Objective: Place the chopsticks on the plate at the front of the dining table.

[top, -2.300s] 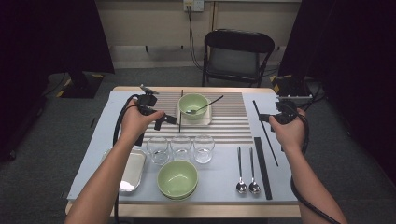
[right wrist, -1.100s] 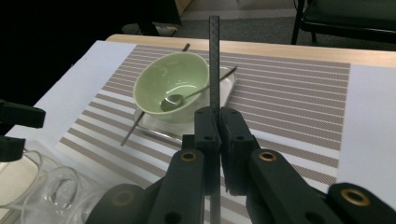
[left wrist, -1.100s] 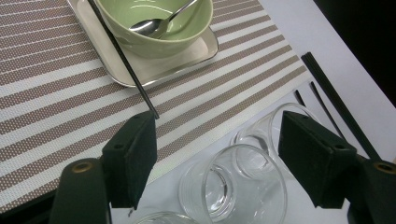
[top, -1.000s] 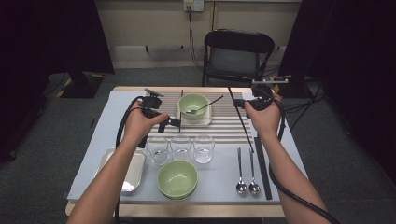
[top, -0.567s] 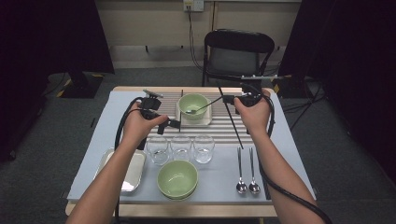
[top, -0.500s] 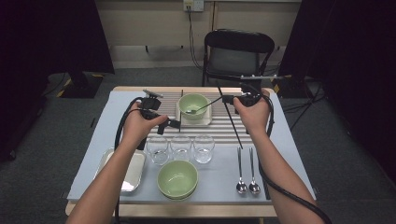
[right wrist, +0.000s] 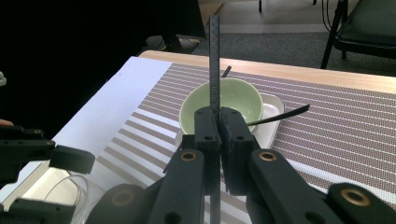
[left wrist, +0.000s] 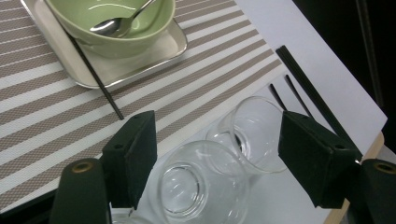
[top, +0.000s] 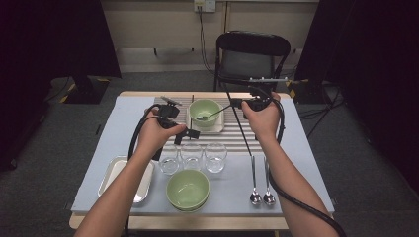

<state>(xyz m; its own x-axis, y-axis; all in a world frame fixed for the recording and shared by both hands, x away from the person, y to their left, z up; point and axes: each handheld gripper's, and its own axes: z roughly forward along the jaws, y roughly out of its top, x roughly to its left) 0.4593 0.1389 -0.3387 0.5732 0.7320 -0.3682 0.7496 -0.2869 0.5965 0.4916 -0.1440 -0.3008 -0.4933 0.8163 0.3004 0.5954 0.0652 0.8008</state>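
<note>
My right gripper (top: 238, 103) (right wrist: 218, 122) is shut on a long black chopstick (top: 243, 129) (right wrist: 214, 56) and holds it in the air just right of the green bowl (top: 204, 111) (right wrist: 233, 95) at the back. That bowl has a spoon (top: 210, 115) in it and stands on a small metal tray (left wrist: 154, 51). A second chopstick (left wrist: 95, 77) lies along the tray's edge. My left gripper (top: 187, 132) (left wrist: 219, 154) hovers open over a row of three clear glasses (top: 191, 156) (left wrist: 201, 186), with nothing between its jaws.
A second green bowl (top: 188, 189) sits at the front centre, with a flat metal tray (top: 124, 180) to its left. Two spoons (top: 260, 182) lie at the front right. A striped mat (top: 232, 138) covers the back of the table. A chair (top: 252, 59) stands behind.
My right gripper has moved left from the table's right edge to beside the back bowl, bringing the chopstick with it. The left gripper has barely moved.
</note>
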